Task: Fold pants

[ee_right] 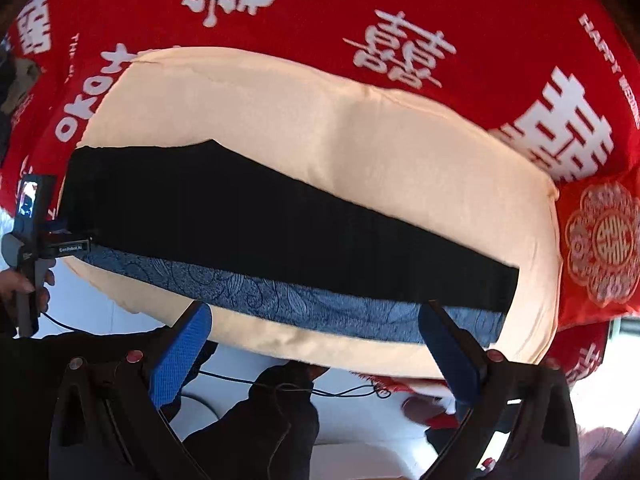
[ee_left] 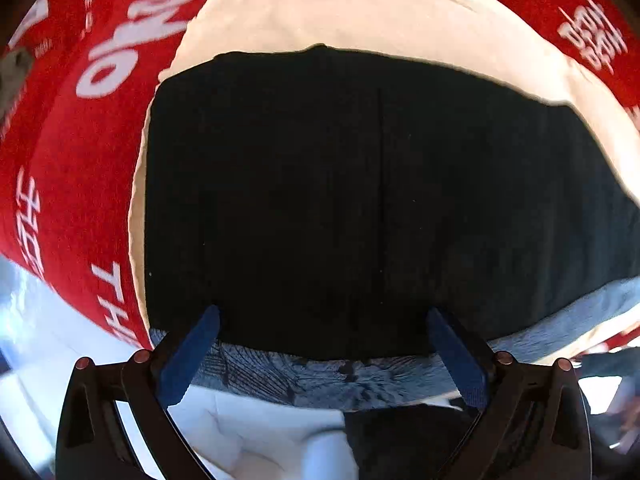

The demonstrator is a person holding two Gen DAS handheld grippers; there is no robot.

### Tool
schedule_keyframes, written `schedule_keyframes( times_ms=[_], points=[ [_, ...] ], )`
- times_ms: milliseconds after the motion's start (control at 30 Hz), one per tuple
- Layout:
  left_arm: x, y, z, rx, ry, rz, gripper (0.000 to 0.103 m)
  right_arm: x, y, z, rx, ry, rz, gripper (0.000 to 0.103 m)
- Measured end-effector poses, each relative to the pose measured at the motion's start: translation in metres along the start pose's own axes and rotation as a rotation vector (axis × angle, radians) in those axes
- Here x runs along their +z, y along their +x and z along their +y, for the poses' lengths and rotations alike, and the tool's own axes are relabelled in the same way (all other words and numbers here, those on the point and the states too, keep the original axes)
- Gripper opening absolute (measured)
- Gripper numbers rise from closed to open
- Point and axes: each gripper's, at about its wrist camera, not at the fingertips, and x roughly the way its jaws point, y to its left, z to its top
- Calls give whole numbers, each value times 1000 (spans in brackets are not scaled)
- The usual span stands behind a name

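Black pants [ee_right: 256, 220] lie flat in a long strip on a cream cushion [ee_right: 320, 120], wider at the left end and narrower at the right. In the left wrist view the pants [ee_left: 360, 200] fill the middle. My left gripper [ee_left: 323, 314] is open, its blue fingertips [ee_left: 200, 344] resting at the pants' near edge with nothing held. My right gripper [ee_right: 316, 310] is also open and hovers just short of the pants' near edge, holding nothing. The left gripper's handle [ee_right: 30, 236], held by a hand, shows at the pants' left end.
A blue patterned band [ee_right: 280, 300] runs along the cushion's near side under the pants. A red bedspread [ee_right: 440, 8] with white characters surrounds the cushion. A thin cable [ee_right: 280, 388] and the person's dark sleeve [ee_right: 272, 420] are below, over white floor.
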Motion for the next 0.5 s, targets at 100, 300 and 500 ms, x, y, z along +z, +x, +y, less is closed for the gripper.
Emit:
schedule_keyframes(
  times_ms=[100, 300, 500],
  points=[
    [8, -25, -10, -97, 9, -70, 103, -10, 0, -14, -11, 36, -5, 103],
    [-4, 31, -78, 159, 204, 171, 103, -35, 9, -78, -35, 201, -21, 103],
    [1, -18, -139, 104, 137, 19, 103, -76, 29, -175, -6, 391, -49, 103]
  ],
)
